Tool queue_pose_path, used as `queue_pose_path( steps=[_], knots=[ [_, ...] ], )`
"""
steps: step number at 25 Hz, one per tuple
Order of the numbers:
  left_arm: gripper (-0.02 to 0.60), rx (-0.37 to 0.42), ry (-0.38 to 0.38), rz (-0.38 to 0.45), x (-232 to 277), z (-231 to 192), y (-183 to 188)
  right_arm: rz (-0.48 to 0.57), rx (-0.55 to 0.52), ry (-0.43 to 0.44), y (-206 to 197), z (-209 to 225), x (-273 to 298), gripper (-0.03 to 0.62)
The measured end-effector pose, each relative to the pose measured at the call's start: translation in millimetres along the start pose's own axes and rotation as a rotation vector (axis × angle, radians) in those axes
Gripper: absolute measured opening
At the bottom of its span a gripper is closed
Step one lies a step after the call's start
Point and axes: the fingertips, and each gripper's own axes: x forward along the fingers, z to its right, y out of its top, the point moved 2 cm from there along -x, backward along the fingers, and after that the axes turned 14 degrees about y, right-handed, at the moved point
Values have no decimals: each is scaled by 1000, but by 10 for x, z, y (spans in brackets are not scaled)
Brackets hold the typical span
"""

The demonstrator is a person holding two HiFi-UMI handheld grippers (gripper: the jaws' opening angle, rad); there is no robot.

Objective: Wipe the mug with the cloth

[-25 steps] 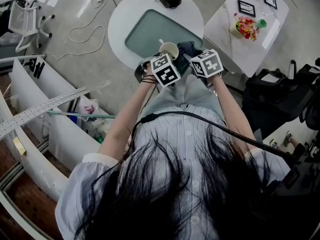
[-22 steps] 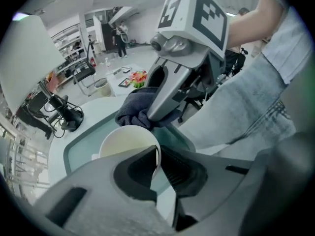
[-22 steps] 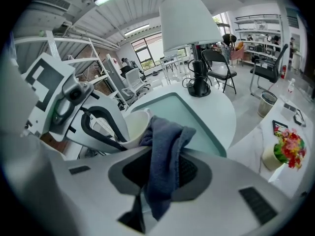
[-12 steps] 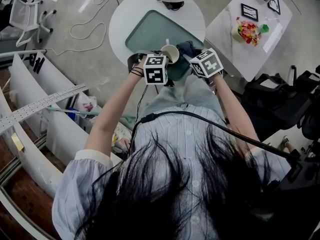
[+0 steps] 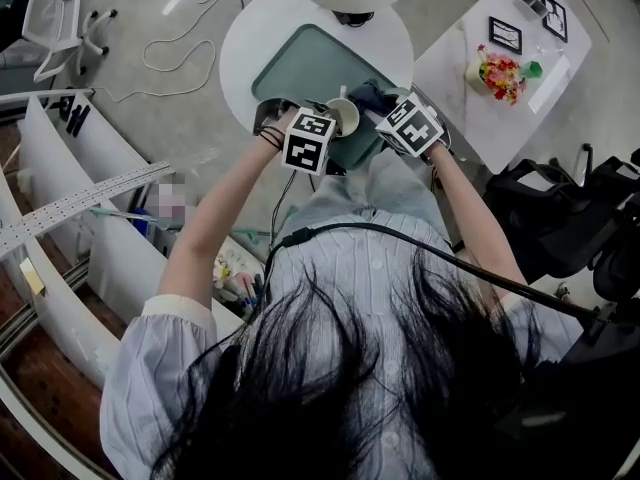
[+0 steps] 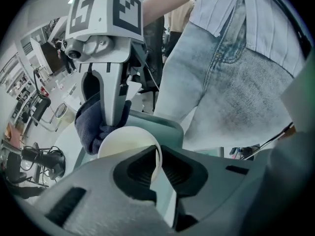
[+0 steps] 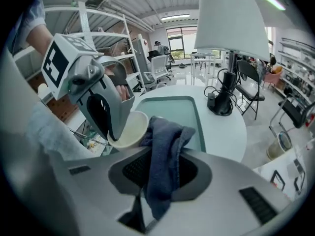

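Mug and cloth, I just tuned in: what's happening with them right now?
A person holds a claw in each hand by the near edge of the green tray on the round white table. The left claw is shut on the rim of the cream mug. The right claw is shut on the dark blue cloth, which sits right beside the mug's rim. Whether it actually touches the mug is hard to tell.

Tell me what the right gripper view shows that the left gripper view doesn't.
Only the right gripper view shows the lamp and the cloth clamped in the right tool. Only the left gripper view shows the mug with its rim pinched in the left tool, plus the jeans. Both show the mug, the cloth beside it and the tray.
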Motion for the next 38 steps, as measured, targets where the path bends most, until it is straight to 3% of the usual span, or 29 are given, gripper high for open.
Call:
queue_pose_path(
  steps=[8, 17, 23, 30, 38],
  knots=[
    [41, 32, -12, -4, -1, -4, -5, -89, -213, 23, 205, 65, 12, 94],
    [41, 99, -29, -21, 0, 4, -15, -270, -481, 12, 308, 103, 20, 94],
    [41, 99, -5, -32, 21, 6, 8, -266, -472, -23, 330, 84, 13, 94],
    [44, -123, 88, 44, -137, -73, 141, -123, -317, -68, 343, 40, -150, 94],
    [44, -493, 291, 205, -506, -173, 211, 37, -155, -123, 337, -92, -378, 94]
  ],
)
